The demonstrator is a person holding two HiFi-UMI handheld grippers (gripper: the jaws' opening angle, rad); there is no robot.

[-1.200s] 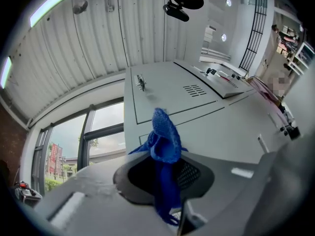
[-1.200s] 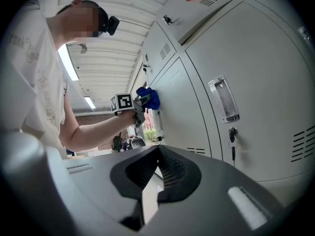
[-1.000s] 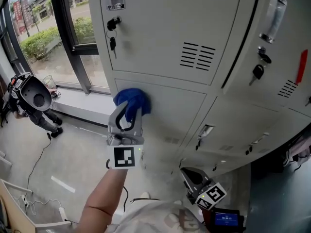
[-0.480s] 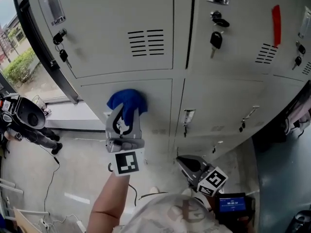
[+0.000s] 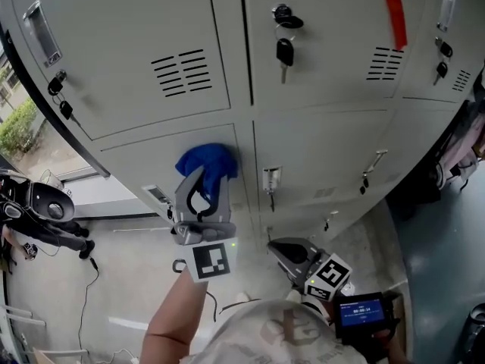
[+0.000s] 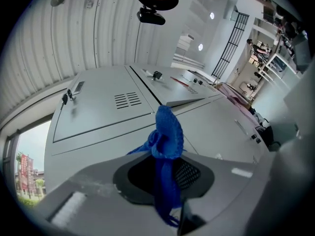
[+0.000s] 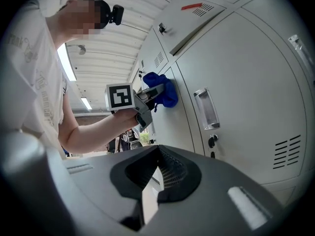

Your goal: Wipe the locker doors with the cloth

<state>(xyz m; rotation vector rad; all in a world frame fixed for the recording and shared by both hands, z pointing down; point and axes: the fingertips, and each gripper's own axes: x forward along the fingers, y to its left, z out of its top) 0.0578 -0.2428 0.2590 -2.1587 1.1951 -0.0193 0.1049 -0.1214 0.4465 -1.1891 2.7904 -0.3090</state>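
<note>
Head view, largest thing first?
— A grey bank of lockers (image 5: 326, 120) across the upper frame; pale floor (image 5: 114, 279) below, to the left.

Which door under work?
— The lower left door (image 5: 144, 169), beneath the vented door (image 5: 129, 59). Blue cloth (image 5: 207, 161) bunched up against its face, near the right edge, just beside the seam to the next door.

Held by what?
— By the left tongs (image 5: 204, 179), out on a stretched bare forearm (image 5: 170, 317), clamped on the cloth. In the left gripper view, blue fabric pinched between the two tips, with a wad bulging past them toward the door and a tail hanging back.

And the other side?
— There the right tongs (image 5: 276, 249), low and close to the body, well apart from the cloth. In the right gripper view, tips together with nothing between them, pointed along the locker fronts.

Anything smaller?
— A key (image 5: 285, 52) dangling from the lock of the upper middle door (image 5: 326, 59); a red strip (image 5: 393, 5) on that same door, above its vents.
</note>
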